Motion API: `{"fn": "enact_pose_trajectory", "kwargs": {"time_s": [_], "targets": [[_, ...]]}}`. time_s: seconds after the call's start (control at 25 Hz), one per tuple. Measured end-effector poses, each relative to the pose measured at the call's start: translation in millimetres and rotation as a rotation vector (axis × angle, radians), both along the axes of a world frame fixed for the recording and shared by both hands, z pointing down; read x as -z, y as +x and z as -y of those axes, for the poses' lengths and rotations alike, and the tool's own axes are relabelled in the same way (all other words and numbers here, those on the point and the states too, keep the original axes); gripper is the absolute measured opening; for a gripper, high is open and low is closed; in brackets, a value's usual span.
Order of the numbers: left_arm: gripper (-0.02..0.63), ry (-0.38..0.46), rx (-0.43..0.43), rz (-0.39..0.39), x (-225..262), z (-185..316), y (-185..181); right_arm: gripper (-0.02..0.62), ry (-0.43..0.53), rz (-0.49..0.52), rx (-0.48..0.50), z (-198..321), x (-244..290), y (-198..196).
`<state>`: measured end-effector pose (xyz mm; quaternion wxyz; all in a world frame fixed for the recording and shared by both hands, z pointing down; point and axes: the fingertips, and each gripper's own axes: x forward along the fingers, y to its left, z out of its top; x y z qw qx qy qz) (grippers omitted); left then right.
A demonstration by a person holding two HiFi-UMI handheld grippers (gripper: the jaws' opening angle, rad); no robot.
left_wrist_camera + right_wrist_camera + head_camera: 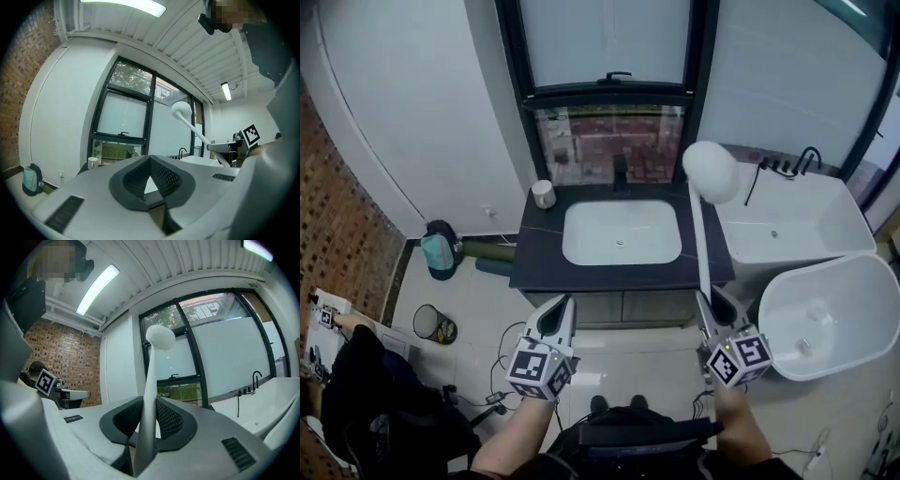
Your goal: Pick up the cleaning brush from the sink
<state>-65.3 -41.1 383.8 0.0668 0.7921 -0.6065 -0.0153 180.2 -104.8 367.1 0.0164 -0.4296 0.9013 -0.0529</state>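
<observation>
The cleaning brush [710,171] has a round white head and a long white handle, and it is up in the air over the right end of the dark counter [534,253], clear of the white sink [619,234]. My right gripper [712,302] is shut on the handle's lower end. In the right gripper view the handle [149,418] runs up between the dark pads to the head [160,337]. My left gripper [558,307] hovers in front of the counter's left half, shut and empty [150,161]. From the left gripper view the brush head [181,110] shows at the right.
On the counter stand a white cup [544,193] and a black faucet [621,173] below the window. A white bathtub [787,225] and an oval white tub [825,314] are to the right. A wire bin [431,322], a teal bag [441,251] and cables lie at the left.
</observation>
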Motion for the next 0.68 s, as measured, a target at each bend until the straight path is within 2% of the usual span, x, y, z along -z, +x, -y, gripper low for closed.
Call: {"fn": "enact_pose_trajectory", "kwargs": {"time_s": [0.28, 0.68], "targets": [[0.003, 0.013, 0.013, 0.002, 6.2, 2.9, -2.5, 0.075, 0.041, 0.0, 0.009, 1.8, 7.5, -13.5], [0.003, 0.003, 0.038, -0.007, 6.8, -7.7, 1.7, 0.074, 0.059, -0.001, 0.004, -14.0, 19.1, -7.4]]}}
